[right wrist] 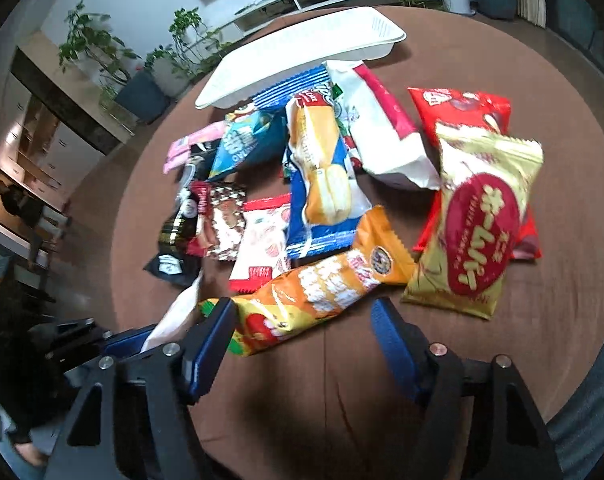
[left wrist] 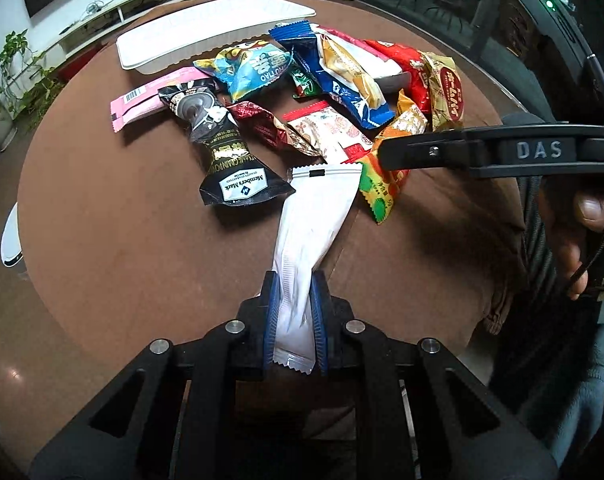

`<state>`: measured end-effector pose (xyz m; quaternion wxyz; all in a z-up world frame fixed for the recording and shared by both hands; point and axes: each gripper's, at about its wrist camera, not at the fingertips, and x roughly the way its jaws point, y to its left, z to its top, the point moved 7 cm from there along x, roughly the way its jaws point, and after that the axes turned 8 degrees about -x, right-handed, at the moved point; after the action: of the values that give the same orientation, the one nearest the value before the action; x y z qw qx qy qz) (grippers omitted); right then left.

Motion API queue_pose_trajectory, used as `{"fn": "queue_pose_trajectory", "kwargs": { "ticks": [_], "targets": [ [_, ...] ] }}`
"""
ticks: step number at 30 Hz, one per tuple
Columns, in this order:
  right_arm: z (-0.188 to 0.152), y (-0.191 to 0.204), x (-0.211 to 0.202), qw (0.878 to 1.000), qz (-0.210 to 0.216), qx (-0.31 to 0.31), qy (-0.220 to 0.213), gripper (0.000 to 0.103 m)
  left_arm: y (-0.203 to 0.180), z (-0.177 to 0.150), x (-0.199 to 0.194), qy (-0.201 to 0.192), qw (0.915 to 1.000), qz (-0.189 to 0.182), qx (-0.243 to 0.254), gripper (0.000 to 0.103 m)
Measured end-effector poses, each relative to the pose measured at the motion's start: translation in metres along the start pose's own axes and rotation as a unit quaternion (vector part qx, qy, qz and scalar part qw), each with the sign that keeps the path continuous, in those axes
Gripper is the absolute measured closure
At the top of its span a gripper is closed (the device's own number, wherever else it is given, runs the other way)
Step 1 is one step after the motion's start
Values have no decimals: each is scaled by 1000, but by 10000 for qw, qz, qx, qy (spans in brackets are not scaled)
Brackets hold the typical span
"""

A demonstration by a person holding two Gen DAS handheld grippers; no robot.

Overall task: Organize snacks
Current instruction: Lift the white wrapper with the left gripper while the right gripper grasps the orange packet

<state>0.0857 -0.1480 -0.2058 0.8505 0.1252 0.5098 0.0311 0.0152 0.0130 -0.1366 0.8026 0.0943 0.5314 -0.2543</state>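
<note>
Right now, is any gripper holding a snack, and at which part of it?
The left gripper holds the white packet at its near crimped end. The right gripper is open and holds nothing.

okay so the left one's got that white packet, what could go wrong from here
The left gripper pinches only the tail end of the white packet, so it may slip or swing during the lift. Its far end lies against the black pouch and could drag it. The open right gripper straddles the orange packet, close enough to collide.
</note>
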Motion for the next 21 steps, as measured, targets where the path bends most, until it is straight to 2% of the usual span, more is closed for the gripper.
{"fn": "queue_pose_trajectory", "kwargs": {
  "ticks": [10,12,14,21],
  "targets": [
    [12,8,7,9997,-254,-48,41,24,-11,-4,1,-107,9999,-40,-17,89],
    [16,10,10,9989,-422,-207,-43,30,-11,-3,2,-130,9999,-37,-53,89],
    [17,9,10,9982,-506,-297,-92,49,-12,-1,3,-141,9999,-38,-91,89],
    [16,-4,8,9996,-150,-155,-182,76,-15,1,5,-192,9996,-54,-194,89]
  ]
}}
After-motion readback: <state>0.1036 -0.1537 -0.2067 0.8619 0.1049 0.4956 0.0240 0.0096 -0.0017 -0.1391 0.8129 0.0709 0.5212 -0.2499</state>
